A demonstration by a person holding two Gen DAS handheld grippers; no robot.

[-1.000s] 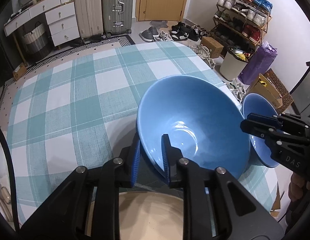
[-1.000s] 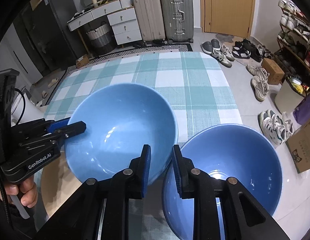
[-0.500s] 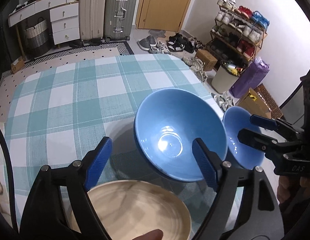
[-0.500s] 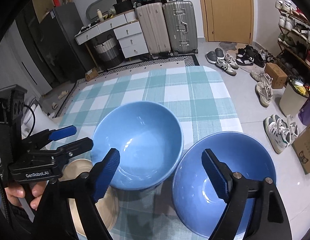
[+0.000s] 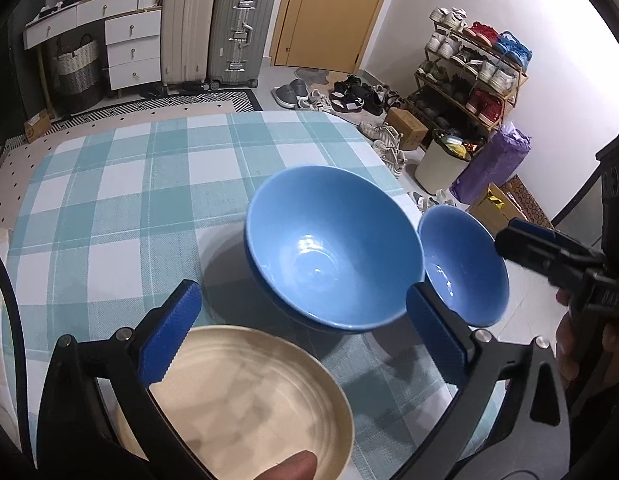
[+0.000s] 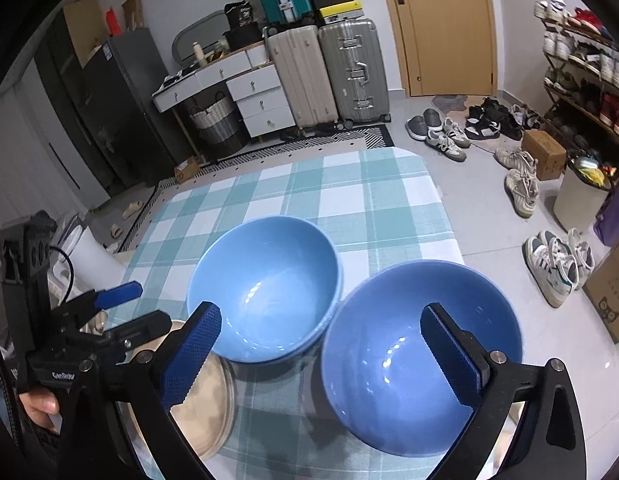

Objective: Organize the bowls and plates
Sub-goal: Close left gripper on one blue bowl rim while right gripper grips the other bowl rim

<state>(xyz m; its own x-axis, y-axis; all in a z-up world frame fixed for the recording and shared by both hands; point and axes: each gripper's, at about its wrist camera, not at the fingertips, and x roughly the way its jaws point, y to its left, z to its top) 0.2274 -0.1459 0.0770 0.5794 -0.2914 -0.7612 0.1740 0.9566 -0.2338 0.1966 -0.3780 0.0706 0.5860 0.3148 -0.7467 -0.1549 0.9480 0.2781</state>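
Nearest the left wrist camera, the left gripper [image 5: 305, 330] has just spread its jaws wide, empty, above a round cream ceramic plate [image 5: 245, 404]. Beyond it, two glossy blue ceramic bowls [image 5: 333, 246] [image 5: 463, 266] sit side by side on the teal-and-white checked tablecloth [image 5: 109, 200]. The right gripper [image 6: 321, 354], also just opened, holds nothing.

In the left wrist view the round cream ribbed plate [image 5: 245, 396] is cut off by the lower edge and partly hidden behind the left gripper's black arm. In the right wrist view the same plate shows only as a sliver behind a blue-padded finger [image 6: 189, 356]. There, the nearer glossy blue ceramic bowl [image 6: 393, 364] hides the counter's checked cloth [image 6: 349, 200] beneath it.
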